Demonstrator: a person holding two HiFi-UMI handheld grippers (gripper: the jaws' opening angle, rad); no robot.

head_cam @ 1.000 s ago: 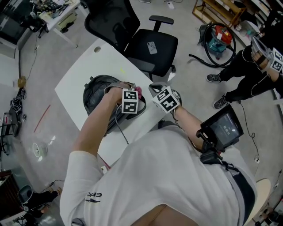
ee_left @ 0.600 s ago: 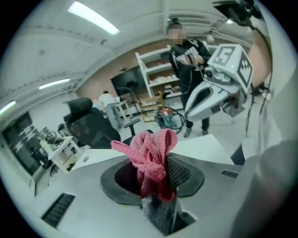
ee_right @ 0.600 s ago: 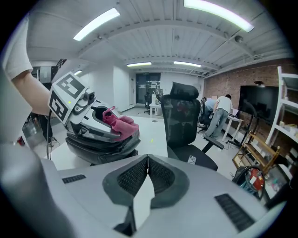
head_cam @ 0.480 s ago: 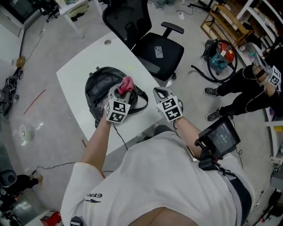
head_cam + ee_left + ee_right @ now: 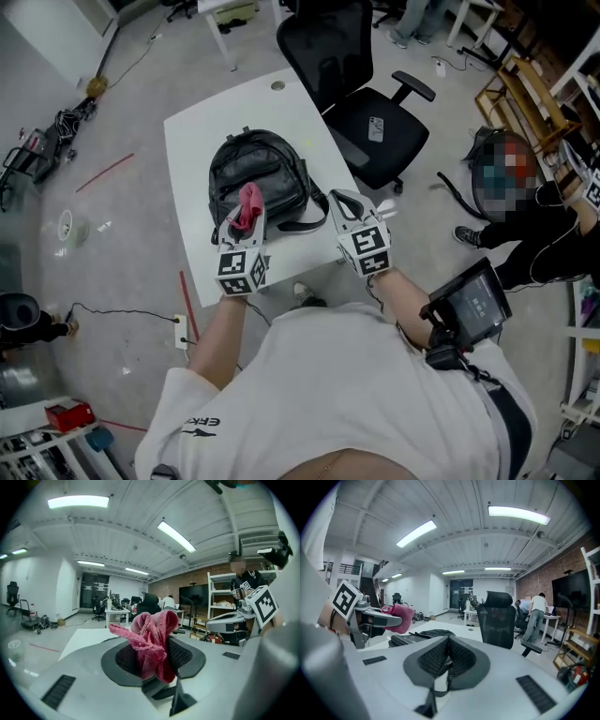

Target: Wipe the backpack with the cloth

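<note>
Left hand-held gripper (image 5: 246, 223): pinches a pink cloth (image 5: 249, 201), hangs over the near side of the black backpack (image 5: 262, 169) lying mid-worktop (image 5: 190, 155), upper centre of frame. Right hand-held gripper (image 5: 343, 201): jaws together on nothing, just right of the backpack.

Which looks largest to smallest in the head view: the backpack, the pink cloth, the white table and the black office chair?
1. white table
2. black office chair, clearly larger than the bag even though it sits lower, farther from the camera
3. backpack
4. pink cloth
</note>
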